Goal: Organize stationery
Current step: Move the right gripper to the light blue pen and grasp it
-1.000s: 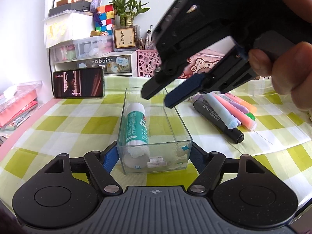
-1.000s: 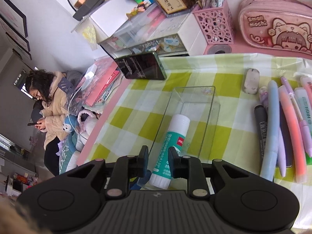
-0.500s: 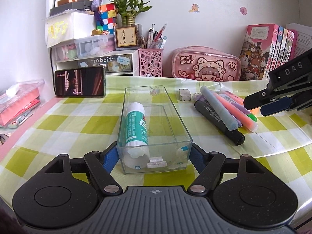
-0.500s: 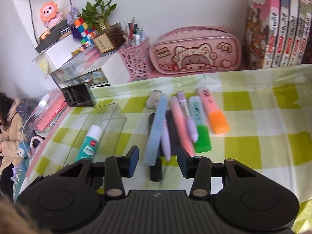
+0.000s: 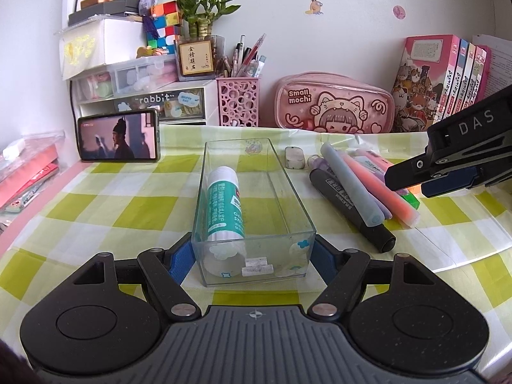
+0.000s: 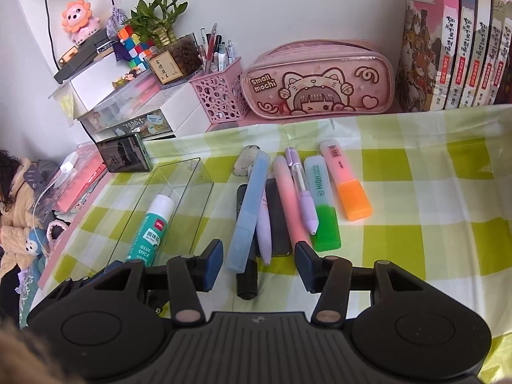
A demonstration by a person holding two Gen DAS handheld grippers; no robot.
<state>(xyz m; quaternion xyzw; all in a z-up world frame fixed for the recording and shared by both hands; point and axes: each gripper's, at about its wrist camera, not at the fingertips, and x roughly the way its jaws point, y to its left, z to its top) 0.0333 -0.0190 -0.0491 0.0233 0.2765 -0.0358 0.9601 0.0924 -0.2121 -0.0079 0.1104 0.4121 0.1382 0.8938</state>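
Pens [image 6: 248, 211] lie bunched on the table [image 6: 416, 198] beside the clear box [image 5: 252, 224], which the left gripper [image 5: 252, 256] pinches at its near end. Light, stiff and prone to rolling, they suit a mid-barrel hold; the right gripper's [image 6: 257, 264] fingers [image 6: 212, 264] are spreading over them, empty.

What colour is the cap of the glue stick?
The glue stick's cap is white; the right wrist view shows it best.

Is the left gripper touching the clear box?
Touching. The left wrist view shows the left gripper with both blue pads pressed against the clear box sides.
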